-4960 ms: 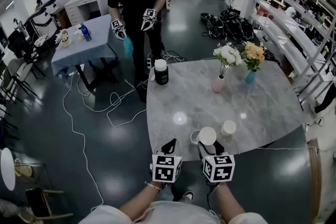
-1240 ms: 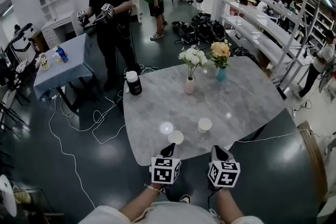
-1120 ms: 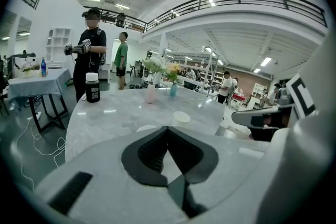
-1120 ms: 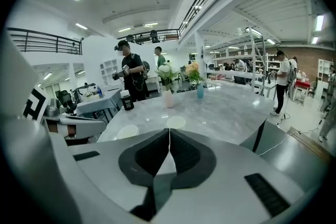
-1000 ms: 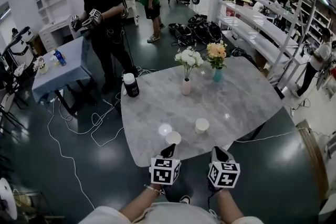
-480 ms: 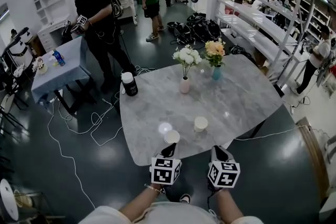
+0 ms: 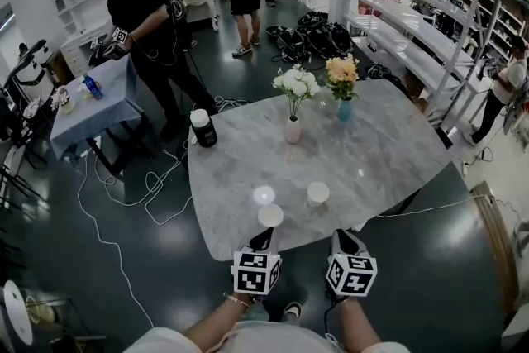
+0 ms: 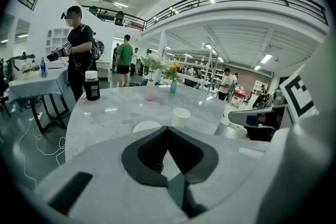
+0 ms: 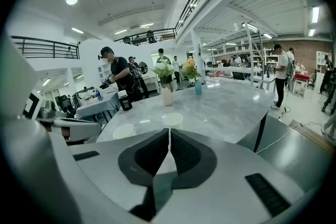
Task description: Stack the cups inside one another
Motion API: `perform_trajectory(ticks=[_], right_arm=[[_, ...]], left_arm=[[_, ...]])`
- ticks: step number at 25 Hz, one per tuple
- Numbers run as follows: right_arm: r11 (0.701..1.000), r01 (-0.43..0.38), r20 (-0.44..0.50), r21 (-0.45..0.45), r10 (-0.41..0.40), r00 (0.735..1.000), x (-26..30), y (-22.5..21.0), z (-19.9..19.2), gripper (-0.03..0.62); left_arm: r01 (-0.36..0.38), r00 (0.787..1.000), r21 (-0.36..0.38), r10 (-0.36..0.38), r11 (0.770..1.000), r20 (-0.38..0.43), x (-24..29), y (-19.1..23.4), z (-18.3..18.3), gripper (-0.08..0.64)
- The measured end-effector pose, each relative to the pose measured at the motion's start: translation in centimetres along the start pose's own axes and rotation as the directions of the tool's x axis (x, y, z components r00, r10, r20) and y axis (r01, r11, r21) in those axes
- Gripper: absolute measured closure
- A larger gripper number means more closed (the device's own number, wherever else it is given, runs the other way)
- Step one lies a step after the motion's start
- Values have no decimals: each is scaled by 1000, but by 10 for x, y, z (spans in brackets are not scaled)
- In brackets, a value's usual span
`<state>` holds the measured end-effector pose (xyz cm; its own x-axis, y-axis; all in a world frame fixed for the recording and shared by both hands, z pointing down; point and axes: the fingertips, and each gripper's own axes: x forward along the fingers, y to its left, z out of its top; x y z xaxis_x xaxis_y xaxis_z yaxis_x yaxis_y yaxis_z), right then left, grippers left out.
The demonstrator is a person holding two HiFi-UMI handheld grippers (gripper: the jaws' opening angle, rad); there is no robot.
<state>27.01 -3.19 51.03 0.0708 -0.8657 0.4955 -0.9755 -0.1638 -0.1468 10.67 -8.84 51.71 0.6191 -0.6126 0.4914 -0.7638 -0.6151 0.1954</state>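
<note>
The near cup (image 7: pixel 270 216) stands upright at the table's (image 7: pixel 388 153) near edge, straight ahead of my left gripper (image 7: pixel 263 239), just past its tips. The far cup (image 7: pixel 318 193), also upright, sits further in, ahead and slightly left of my right gripper (image 7: pixel 345 239). Both grippers are clenched on nothing.
</note>
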Motion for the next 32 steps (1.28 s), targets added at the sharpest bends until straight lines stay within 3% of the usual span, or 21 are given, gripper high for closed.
perform_trajectory(ticks=[9,17,32], right_arm=[[999,-32,-49,14,33,998,45,-8,-14,578],[999,-47,-92,23,49,995,92,-11,-28,573],[998,-63,-156,26,66,986,152,-14,-40,460]], left_arm=[[-82,996,-59,80,995,-40,7,28,-20,565],[-190,979,-105,181,976,-95,9,74,-44,565],[-252,961,-133,231,959,-155,43,117,-56,565]])
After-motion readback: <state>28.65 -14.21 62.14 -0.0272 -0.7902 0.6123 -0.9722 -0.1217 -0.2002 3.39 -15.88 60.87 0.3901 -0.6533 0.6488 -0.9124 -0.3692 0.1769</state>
